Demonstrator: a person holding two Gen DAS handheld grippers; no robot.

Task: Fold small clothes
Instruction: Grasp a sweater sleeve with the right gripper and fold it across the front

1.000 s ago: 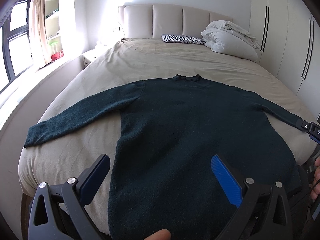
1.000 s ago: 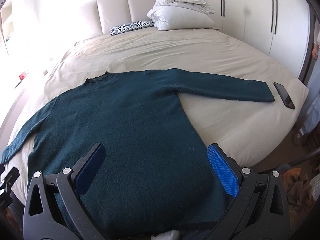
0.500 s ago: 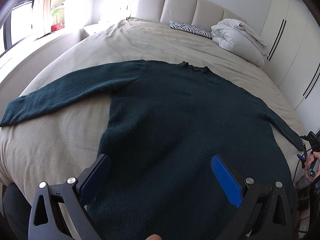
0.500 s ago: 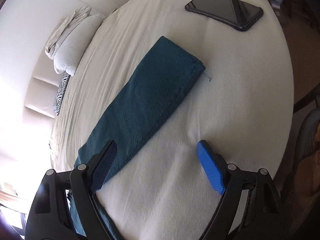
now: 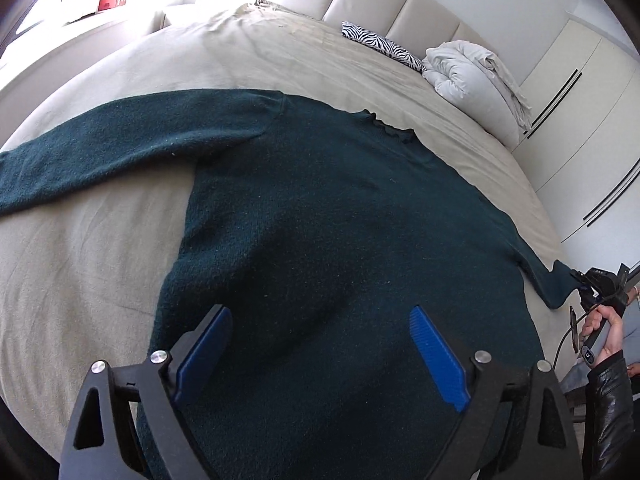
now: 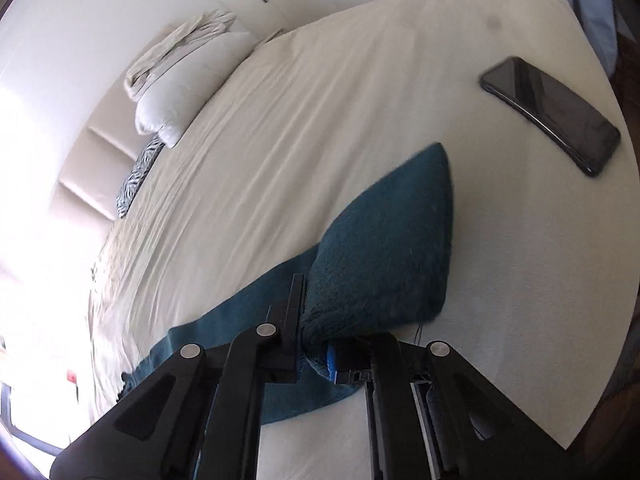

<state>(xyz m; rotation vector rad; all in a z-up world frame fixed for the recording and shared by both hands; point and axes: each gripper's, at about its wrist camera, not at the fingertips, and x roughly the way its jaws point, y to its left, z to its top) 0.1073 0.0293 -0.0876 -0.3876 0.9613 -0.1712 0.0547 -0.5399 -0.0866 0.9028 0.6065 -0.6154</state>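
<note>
A dark teal sweater lies flat on the bed, front down toward me, its left sleeve stretched out to the side. My left gripper hovers over the lower body of the sweater; its jaws stand wide and are closing, with cloth below them but nothing pinched. In the right wrist view my right gripper is closing on the end of the right sleeve, which bunches up out of the jaws. From the left wrist view the right gripper sits at that cuff, held by a hand.
A black phone lies on the beige bed sheet just beyond the sleeve end, near the bed corner. A folded white duvet and a zebra pillow sit by the headboard. White wardrobe doors stand to the right.
The right gripper swung out to the right sleeve end and shut on it, lifting the cuff. The left gripper came lower and closer over the sweater's body, and its jaws narrowed a little.
</note>
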